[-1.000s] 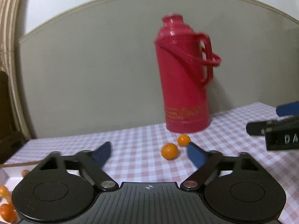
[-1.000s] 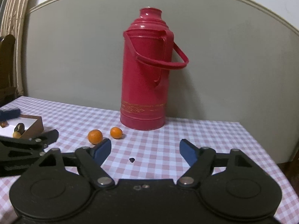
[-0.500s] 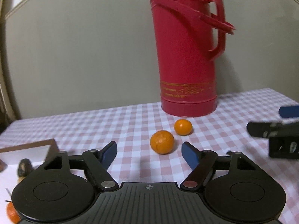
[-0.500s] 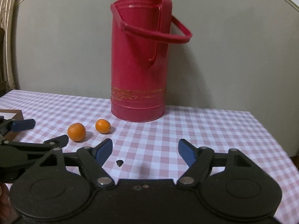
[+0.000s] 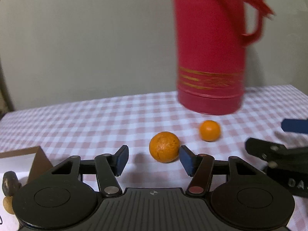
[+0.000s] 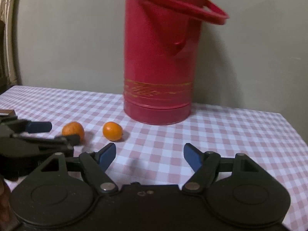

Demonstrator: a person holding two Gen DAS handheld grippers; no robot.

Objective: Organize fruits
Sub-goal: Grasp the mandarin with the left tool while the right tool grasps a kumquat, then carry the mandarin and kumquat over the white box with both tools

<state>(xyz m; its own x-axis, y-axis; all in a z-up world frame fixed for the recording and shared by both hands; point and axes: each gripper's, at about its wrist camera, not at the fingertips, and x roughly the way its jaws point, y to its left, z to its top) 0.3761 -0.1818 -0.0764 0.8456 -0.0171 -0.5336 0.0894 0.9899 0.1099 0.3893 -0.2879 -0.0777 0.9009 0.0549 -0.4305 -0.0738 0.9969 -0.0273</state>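
Observation:
Two small oranges lie on the pink checked tablecloth. In the left wrist view the larger orange [image 5: 164, 146] sits just ahead of my open left gripper [image 5: 154, 160], close to its right fingertip [image 5: 185, 159]. The smaller orange [image 5: 209, 130] lies beyond it to the right. My right gripper [image 6: 149, 156] is open and empty; the smaller orange [image 6: 112, 131] is just ahead of its left fingertip. The larger orange [image 6: 72, 130] shows partly behind the left gripper [image 6: 41, 132].
A tall red thermos [image 5: 209, 57] stands at the back of the table, also in the right wrist view [image 6: 159, 63]. A brown-edged white box [image 5: 23, 161] with a few small fruits lies at the left. The table's right edge [image 6: 292, 127] is near.
Both grippers have moved forward and lower toward the oranges and the thermos. The larger orange now lies near the left gripper's right fingertip. Both stay open.

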